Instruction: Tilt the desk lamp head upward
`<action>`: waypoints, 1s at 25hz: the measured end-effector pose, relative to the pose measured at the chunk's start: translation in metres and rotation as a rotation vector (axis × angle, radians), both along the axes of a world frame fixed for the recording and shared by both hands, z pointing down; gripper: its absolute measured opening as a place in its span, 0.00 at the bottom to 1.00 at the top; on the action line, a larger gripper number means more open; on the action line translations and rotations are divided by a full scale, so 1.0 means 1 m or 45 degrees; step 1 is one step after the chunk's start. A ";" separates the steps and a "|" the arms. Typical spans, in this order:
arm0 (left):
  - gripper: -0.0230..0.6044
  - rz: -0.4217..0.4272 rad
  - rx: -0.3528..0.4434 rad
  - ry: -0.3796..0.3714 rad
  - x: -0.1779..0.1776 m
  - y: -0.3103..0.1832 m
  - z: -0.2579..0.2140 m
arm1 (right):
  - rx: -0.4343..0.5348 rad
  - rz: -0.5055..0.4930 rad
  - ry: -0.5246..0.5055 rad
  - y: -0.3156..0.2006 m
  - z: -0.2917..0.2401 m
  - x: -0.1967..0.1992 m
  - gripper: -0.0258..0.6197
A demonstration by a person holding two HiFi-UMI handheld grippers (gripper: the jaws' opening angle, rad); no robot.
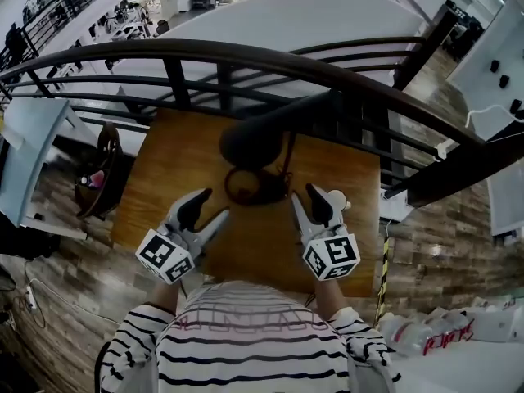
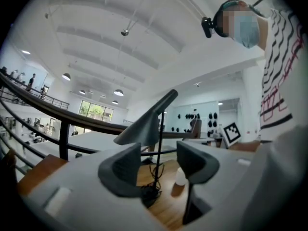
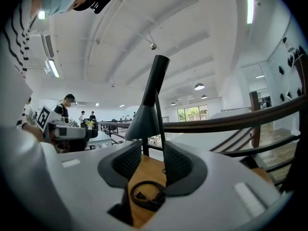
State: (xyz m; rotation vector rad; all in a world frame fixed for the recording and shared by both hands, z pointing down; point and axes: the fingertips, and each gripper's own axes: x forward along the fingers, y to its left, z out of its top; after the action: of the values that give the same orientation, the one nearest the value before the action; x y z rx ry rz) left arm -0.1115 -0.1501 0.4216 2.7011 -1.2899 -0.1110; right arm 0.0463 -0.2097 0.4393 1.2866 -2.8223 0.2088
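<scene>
A: What is taking up the most room?

B: The wooden worktop (image 1: 246, 248) is lying in front of a dark railing (image 1: 246, 57), and the desk lamp (image 1: 282, 121) is standing on its far half, near the middle. The lamp head (image 2: 142, 126), a dark cone, is slanting with its wide mouth facing down toward the wood.

A: And how are the claws sitting?

B: The person in the striped shirt is holding both low over the near half of the worktop, side by side and pointing toward the lamp. The left claw (image 1: 211, 205) is standing wide, with nothing pressing on its pads. The lamp's thin stem is showing through the gap, farther off. The right claw (image 1: 304, 200) is standing open too, a little narrower, and is gripping nothing. Both are stopping short of the lamp and touching none of it.

A: Is anything smaller lying about?

B: A coiled black cable (image 1: 246, 188) is resting at the foot of the lamp, between the two claws and just beyond them. A small white bottle (image 1: 336, 199) is standing just beside the right claw, on its outer side.
</scene>
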 end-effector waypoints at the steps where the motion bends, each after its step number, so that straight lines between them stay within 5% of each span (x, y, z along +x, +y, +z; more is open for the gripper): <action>1: 0.40 0.017 0.000 -0.001 -0.005 -0.005 0.000 | 0.000 0.012 0.007 -0.004 0.001 -0.005 0.26; 14: 0.43 0.157 -0.030 0.061 -0.039 -0.061 0.003 | -0.013 0.111 0.109 -0.048 0.016 -0.042 0.26; 25: 0.58 0.311 -0.346 0.418 -0.031 -0.105 0.031 | -0.001 0.137 0.280 -0.083 0.045 -0.042 0.24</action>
State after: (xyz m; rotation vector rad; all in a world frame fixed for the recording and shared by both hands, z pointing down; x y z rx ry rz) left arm -0.1421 -0.2553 0.4525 2.4532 -0.8122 -0.3113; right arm 0.0047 -0.2930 0.4841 1.3700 -2.5733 0.0662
